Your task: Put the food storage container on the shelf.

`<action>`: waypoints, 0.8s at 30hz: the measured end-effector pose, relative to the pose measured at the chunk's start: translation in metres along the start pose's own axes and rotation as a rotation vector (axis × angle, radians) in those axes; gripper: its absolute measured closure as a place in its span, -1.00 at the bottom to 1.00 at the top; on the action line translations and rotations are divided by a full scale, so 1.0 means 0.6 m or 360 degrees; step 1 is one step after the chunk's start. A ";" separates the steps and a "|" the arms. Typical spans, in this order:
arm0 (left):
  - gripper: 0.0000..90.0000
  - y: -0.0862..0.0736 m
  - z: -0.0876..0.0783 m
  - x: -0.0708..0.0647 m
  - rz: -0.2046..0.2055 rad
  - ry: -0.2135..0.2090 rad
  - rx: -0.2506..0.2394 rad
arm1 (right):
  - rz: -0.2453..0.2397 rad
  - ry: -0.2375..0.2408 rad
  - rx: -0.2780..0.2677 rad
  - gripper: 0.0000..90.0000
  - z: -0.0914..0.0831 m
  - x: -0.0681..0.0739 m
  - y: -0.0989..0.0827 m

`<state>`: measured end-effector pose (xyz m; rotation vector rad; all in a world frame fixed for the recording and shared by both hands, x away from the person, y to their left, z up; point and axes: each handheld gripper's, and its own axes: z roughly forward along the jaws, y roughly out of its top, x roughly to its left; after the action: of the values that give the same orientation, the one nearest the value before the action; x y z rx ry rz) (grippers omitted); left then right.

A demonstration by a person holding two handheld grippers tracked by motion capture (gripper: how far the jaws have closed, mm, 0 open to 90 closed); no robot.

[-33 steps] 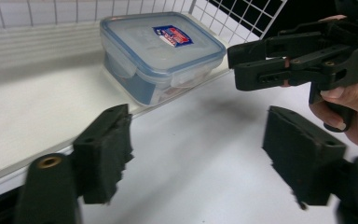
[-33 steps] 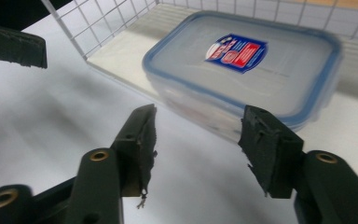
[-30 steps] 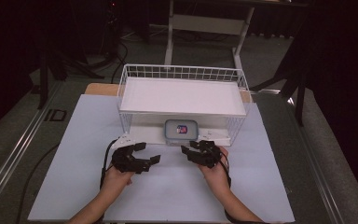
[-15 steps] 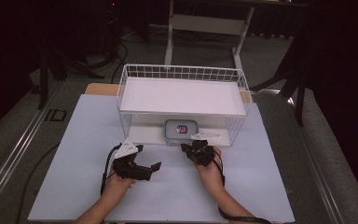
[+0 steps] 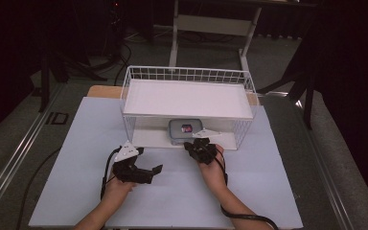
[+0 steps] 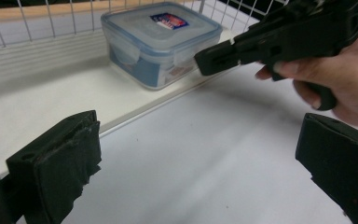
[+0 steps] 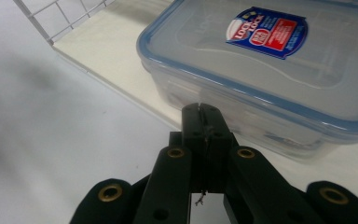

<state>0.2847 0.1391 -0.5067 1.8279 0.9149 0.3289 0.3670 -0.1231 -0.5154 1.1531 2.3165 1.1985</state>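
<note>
A clear plastic container (image 5: 184, 130) with a blue-rimmed lid and a red-and-blue label stands on the bottom board of a white wire rack (image 5: 188, 75), at its open front. My right gripper (image 5: 190, 144) is shut with nothing in it. Its tip (image 7: 201, 113) is right at the container's (image 7: 270, 70) front wall, just under the lid rim; I cannot tell whether it touches. My left gripper (image 5: 149, 161) rests lower left on the white table. Its jaws have just been opening and stand wide open and empty (image 6: 200, 163), aimed toward the container (image 6: 161, 42) and the right gripper (image 6: 209, 59).
The rack's upper white shelf (image 5: 187, 98) overhangs the container, and wire sides close it in left, right and behind. The white tabletop (image 5: 182, 191) stretches around both hands. Dark floor, stands and cables lie beyond the table's edges.
My right gripper has closed and moved forward and a little left, up to the container's front. The left gripper's jaws have spread slightly wider; that hand has stayed put.
</note>
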 end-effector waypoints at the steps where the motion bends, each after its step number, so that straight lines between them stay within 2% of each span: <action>1: -0.98 -0.001 0.000 -0.001 0.0003 0.0001 -0.0001 | 0.0009 -0.0001 -0.0005 1.00 0.003 0.001 0.001; 8: -0.98 -0.001 0.001 -0.006 0.0026 -0.0026 -0.0006 | 0.0029 -0.0023 -0.0014 1.00 0.017 -0.003 0.011; 15: -0.98 -0.001 0.001 -0.006 0.0026 -0.0023 -0.0009 | 0.0075 -0.0022 -0.0035 0.99 0.027 -0.004 0.016; 24: -0.98 0.000 -0.002 -0.007 0.0025 -0.0019 -0.0022 | 0.0043 -0.0049 -0.0044 0.99 0.042 0.001 0.024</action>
<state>0.2814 0.1370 -0.5056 1.8230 0.8885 0.3332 0.3884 -0.1036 -0.5196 1.1882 2.2614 1.2097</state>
